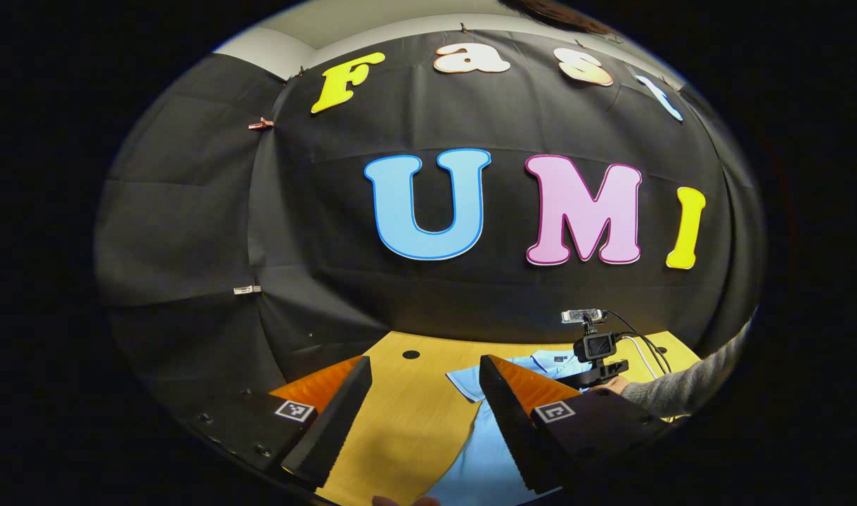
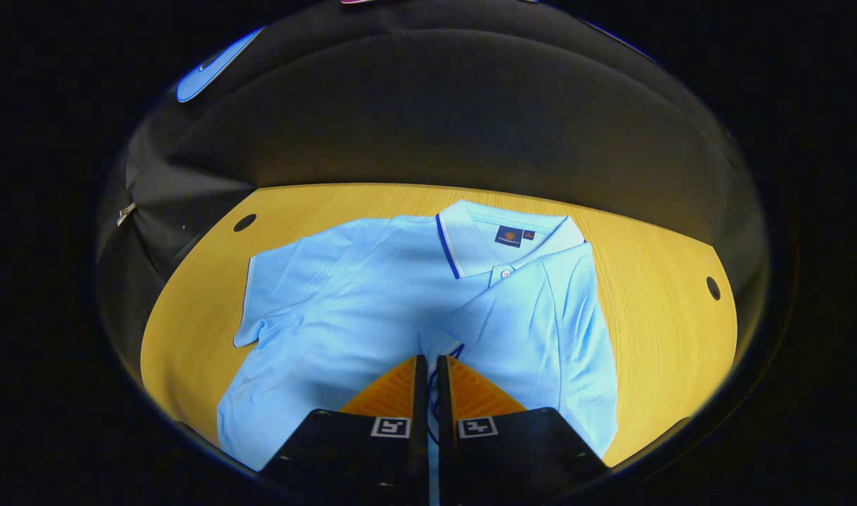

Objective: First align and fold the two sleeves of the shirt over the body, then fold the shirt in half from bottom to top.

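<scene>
Item: light-blue polo shirt (image 2: 372, 295), lying face-up on the yellow wooden tabletop (image 2: 653, 281), collar toward the booth wall, hem toward the viewer. In the right gripper view the sleeve on the view's right side is already folded inward over the body, its dark-trimmed cuff edge lying near the middle; the opposite sleeve (image 2: 273, 281) is spread flat on the tabletop, unfolded. Right gripper (image 2: 428, 362): fingers pressed almost together over the folded cuff — a thin edge of cloth appears caught between them, probably so that the sleeve can be laid square before letting go. Left gripper (image 1: 421, 383): fingers spread wide and empty, raised above the tabletop with its camera looking toward the wall; seemingly waiting its turn. In the left gripper view the other gripper (image 1: 597, 351) and a grey sleeve (image 1: 681, 390) sit over the shirt's far part. Judgement: first sleeve fold near complete; second sleeve and bottom-to-top fold outstanding.
</scene>
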`<state>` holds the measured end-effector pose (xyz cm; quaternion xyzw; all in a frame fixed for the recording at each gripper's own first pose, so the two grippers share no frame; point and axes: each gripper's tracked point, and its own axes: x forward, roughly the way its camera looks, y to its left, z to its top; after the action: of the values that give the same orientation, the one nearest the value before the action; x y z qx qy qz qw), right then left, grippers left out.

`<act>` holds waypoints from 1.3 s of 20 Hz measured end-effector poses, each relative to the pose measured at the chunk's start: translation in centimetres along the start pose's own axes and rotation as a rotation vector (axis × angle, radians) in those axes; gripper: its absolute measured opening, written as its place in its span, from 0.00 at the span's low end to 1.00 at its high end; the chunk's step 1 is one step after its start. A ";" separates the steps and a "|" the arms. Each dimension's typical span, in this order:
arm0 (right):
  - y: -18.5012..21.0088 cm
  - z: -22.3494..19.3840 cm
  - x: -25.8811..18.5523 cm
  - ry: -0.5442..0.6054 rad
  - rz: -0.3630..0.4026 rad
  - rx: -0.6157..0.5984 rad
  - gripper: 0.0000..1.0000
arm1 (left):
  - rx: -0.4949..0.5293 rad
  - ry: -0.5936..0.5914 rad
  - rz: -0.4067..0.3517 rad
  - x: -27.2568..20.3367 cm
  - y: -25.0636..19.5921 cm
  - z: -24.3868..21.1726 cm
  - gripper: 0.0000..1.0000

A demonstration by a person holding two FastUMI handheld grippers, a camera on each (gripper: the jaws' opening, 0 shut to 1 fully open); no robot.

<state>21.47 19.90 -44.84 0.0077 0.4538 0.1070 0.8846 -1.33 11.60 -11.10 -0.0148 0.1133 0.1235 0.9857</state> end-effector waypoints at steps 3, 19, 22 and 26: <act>0.5 0.6 -0.1 -0.033 0.024 0.009 0.18 | -0.010 0.008 0.004 0.4 0.2 -0.2 0.98; 0.0 9.9 -19.4 -0.586 0.062 -0.023 0.75 | 0.056 0.091 -0.119 8.8 -3.4 -4.0 0.98; -0.4 9.7 -26.3 -0.676 0.069 -0.042 0.75 | 0.012 0.184 -0.209 13.9 -7.2 -6.8 0.98; -1.9 9.2 -34.0 -0.759 0.056 -0.074 0.75 | -0.126 0.388 -0.195 21.5 -9.5 -12.4 0.98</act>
<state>9.97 12.15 -12.42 0.0274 0.0893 0.1367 0.9862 18.59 6.82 -28.00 -0.1109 0.2906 0.0294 0.9499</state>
